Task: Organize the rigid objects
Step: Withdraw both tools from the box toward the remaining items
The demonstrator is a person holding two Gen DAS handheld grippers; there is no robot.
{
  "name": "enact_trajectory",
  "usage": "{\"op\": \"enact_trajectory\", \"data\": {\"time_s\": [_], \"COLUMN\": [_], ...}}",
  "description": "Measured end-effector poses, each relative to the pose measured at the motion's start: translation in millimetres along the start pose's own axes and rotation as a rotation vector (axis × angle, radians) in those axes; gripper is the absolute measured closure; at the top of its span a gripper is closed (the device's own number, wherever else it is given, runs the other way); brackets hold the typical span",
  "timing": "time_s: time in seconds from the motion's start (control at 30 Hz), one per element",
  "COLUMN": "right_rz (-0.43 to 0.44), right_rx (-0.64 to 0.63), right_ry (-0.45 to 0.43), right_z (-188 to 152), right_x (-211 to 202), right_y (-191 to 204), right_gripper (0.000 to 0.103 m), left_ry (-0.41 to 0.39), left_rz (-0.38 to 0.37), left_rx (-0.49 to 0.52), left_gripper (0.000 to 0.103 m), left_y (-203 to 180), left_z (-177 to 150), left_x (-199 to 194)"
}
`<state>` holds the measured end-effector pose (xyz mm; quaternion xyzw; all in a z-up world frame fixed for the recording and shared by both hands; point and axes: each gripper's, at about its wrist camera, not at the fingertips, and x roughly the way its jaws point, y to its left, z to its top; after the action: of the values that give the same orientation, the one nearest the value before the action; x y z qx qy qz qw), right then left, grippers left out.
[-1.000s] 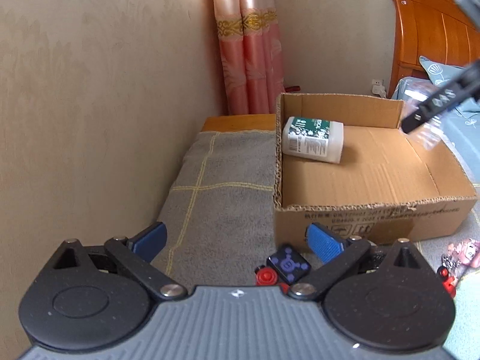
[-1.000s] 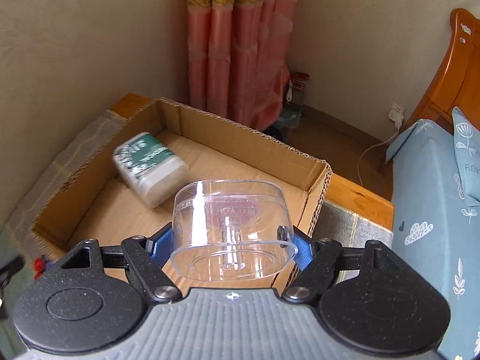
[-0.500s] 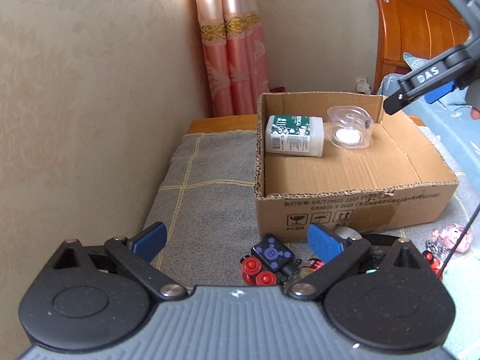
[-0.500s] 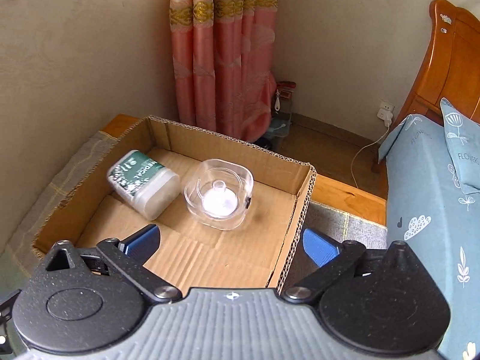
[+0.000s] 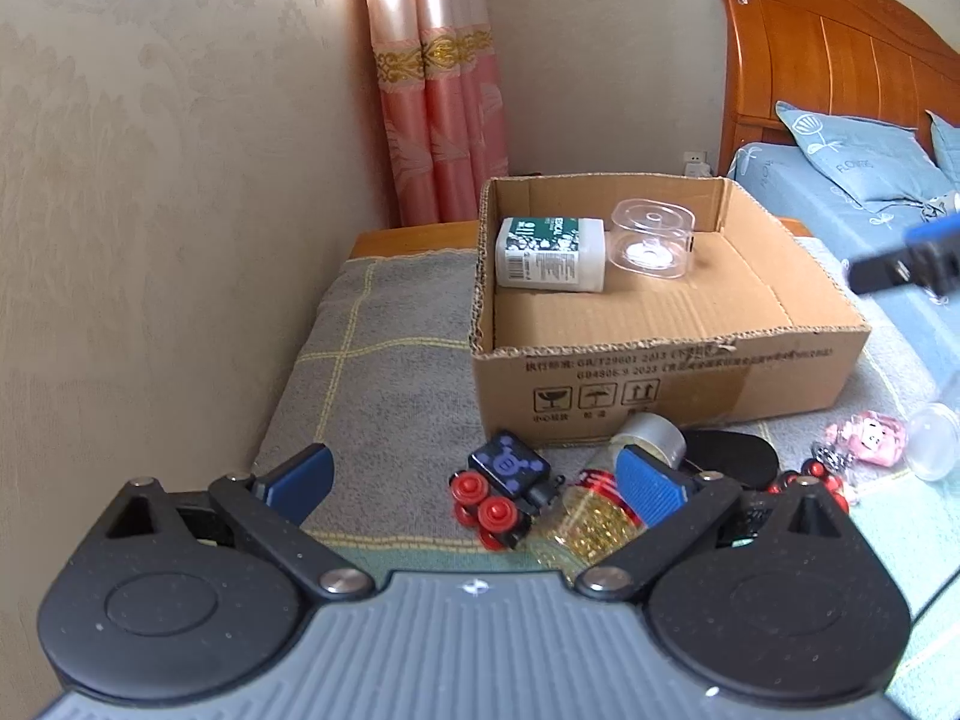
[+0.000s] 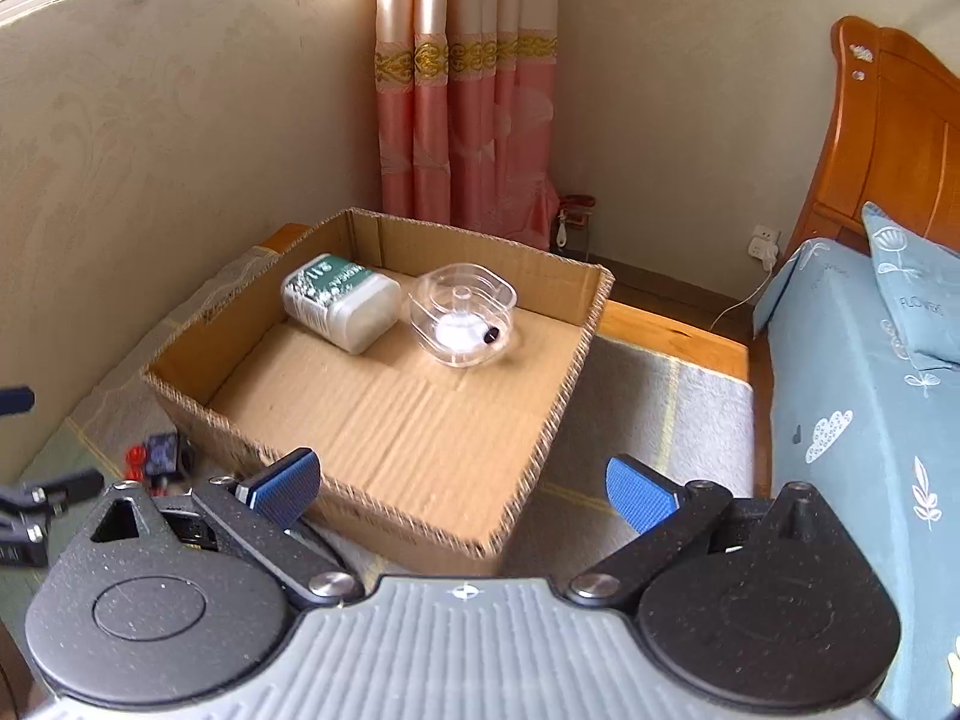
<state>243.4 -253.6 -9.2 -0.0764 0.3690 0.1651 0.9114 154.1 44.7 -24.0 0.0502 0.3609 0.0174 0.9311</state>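
Note:
A cardboard box [image 5: 672,372] [image 6: 420,510] stands on a grey blanket. In it lie a white bottle with a green label [image 5: 549,253] [image 6: 339,303] and a clear plastic container [image 5: 651,238] [image 6: 465,313], side by side at the far end. My left gripper [image 5: 474,477] is open and empty above a black toy with red wheels [image 5: 507,489] and a glitter jar [image 5: 606,504] in front of the box. My right gripper [image 6: 462,483] is open and empty over the box's near corner.
A black oval object [image 5: 729,456], red beads [image 5: 810,474], a pink toy [image 5: 867,435] and a clear dome [image 5: 933,441] lie right of the jar. A beige wall [image 5: 150,210] runs along the left. A bed [image 6: 870,390] with blue bedding is on the right.
My right gripper opened and let the clear container go into the box beside the bottle, then drew back. My left gripper pulled back and up, so more of the loose items show.

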Motion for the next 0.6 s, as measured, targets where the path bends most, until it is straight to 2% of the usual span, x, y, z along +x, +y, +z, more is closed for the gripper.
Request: {"op": "enact_trajectory", "data": {"time_s": [0.17, 0.33, 0.47, 0.6], "right_rz": [-0.057, -0.09, -0.008, 0.068], "right_rx": [0.003, 0.11, 0.237, 0.287], "right_ry": [-0.013, 0.024, 0.045, 0.075], "right_z": [-44, -79, -100, -111], "right_x": [-13, -10, 0, 4], "right_y": [-25, -68, -92, -88], "right_gripper": [0.0, 0.0, 0.0, 0.0], "left_ry": [0.006, 0.008, 0.019, 0.025], "left_rz": [-0.021, -0.043, -0.056, -0.052], "left_rx": [0.001, 0.013, 0.022, 0.028], "left_gripper": [0.003, 0.003, 0.003, 0.003], "left_y": [-3, -10, -16, -17], "left_z": [-7, -10, -12, -14], "left_x": [-3, -3, -3, -4]}}
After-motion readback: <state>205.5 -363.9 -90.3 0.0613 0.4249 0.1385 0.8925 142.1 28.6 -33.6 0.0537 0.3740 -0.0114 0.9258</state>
